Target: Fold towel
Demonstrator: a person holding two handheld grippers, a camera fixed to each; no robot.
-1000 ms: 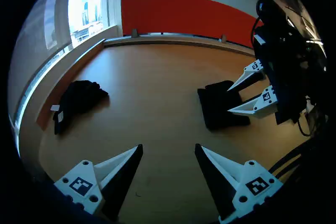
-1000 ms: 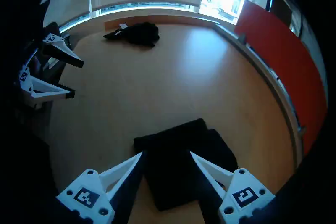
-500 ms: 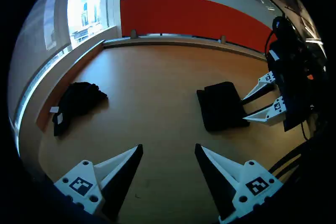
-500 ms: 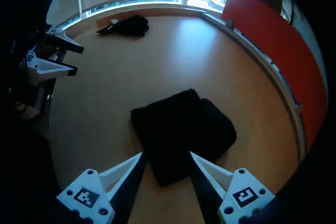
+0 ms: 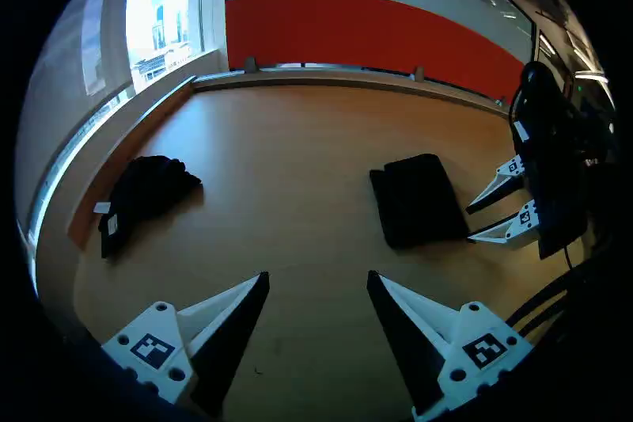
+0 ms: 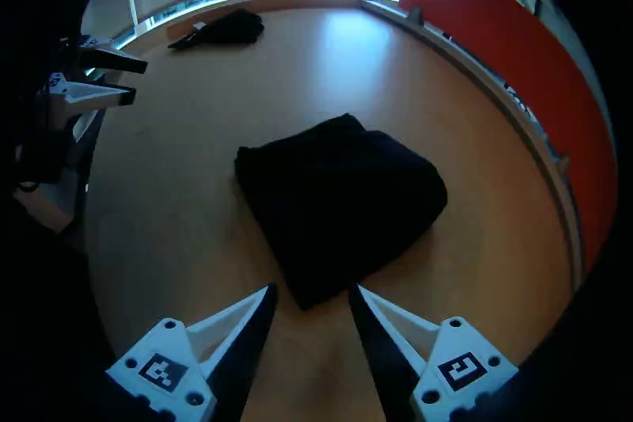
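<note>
Right tool point(image 6: 311, 289) backed off towel point(image 6: 340, 200); layers indistinct.

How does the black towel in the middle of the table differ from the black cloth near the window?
The folded towel lies flat as a neat rectangle; the black cloth is a crumpled heap. The folded towel sits mid-table before the right gripper; the black cloth lies at the edge of the wooden table. White tags show on the black cloth, none on the folded towel. Both are black and rest on it.

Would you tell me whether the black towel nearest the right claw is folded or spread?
Folded: the towel lies as a compact rectangle, with a second layer's edge showing.
</note>
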